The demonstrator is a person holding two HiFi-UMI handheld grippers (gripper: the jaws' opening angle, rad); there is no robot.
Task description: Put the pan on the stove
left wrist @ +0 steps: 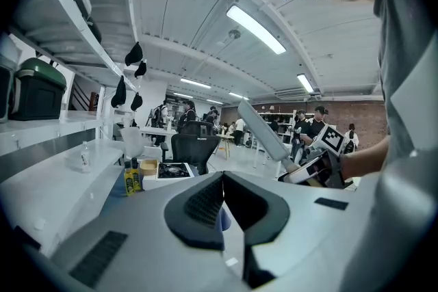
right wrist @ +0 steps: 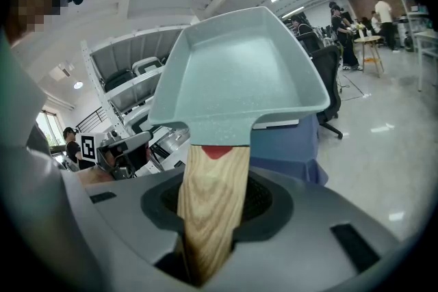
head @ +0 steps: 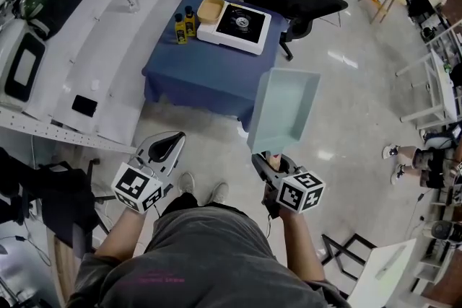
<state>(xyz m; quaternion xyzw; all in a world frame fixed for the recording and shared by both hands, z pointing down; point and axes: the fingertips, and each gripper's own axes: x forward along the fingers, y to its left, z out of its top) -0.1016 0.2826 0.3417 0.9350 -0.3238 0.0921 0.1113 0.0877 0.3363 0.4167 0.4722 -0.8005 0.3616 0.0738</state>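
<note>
I'm gripping the pan [head: 285, 108] in right tongs [right wrist: 209, 215], left tongs [left wrist: 222, 205] clenched empty; two yellow bottles [head: 180, 29] sitting near one stove [head: 242, 24] on the bench [head: 209, 72].

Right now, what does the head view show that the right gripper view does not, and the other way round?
Only the head view shows the stove and two yellow bottles on the blue-covered table. Only the right gripper view shows the wooden handle clamped between the jaws of the right hand-held gripper. Both show the teal pan, held in the air, and the left hand-held gripper, shut and empty.
</note>
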